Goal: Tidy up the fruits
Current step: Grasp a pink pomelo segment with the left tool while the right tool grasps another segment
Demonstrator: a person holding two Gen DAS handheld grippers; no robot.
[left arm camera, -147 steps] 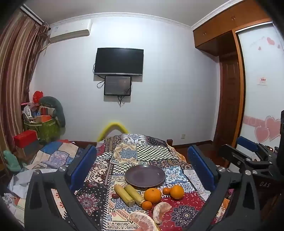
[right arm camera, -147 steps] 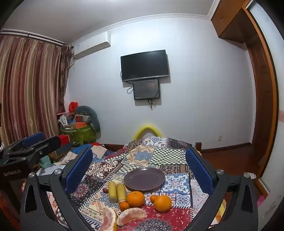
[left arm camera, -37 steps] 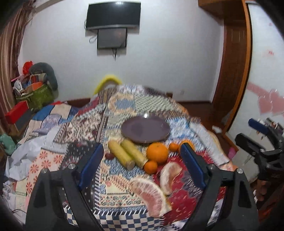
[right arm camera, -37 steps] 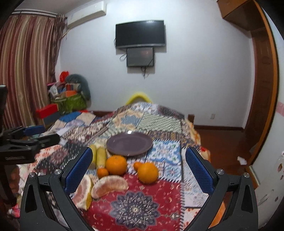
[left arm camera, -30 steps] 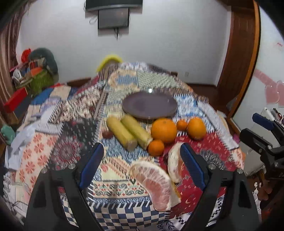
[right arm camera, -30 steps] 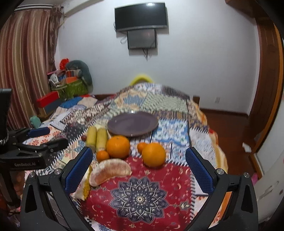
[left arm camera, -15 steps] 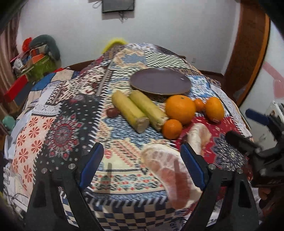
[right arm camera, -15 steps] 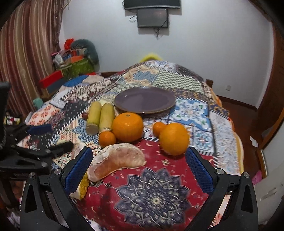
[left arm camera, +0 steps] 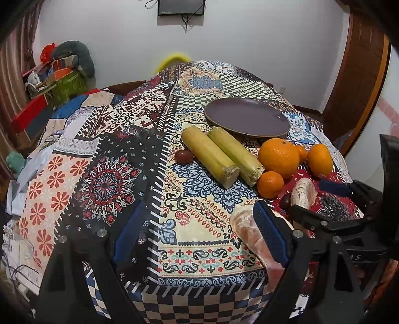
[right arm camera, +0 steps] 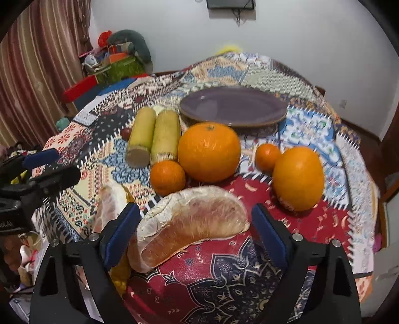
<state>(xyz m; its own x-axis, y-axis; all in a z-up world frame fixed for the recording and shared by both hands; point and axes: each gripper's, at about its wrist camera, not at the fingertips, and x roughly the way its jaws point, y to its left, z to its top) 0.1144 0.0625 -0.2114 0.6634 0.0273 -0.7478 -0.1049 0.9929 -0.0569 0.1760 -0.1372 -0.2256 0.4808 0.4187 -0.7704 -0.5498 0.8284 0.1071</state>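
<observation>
Nothing's on the plate [right arm camera: 232, 109] yet: oranges, cane pieces and pomelo wedges all lie on the counter [right arm camera: 249, 269] just before it. Right gripper [right arm camera: 194, 231] straddles a pomelo wedge [right arm camera: 189, 224], fingers wide; left gripper [left arm camera: 197, 229] wide, empty.

Right tool [left arm camera: 309, 199] lettering ("AS", partly hidden)

In the left wrist view, the blue pad of the left gripper [left arm camera: 199, 230] covers part of the near pomelo segment [left arm camera: 247, 230]. The second pomelo segment [left arm camera: 303, 193] is partly behind the right gripper [left arm camera: 321, 204]. The wall screen [left arm camera: 181, 7] is cut off by the top edge. The right wrist view has the purple plate [right arm camera: 232, 107] blurred.
</observation>
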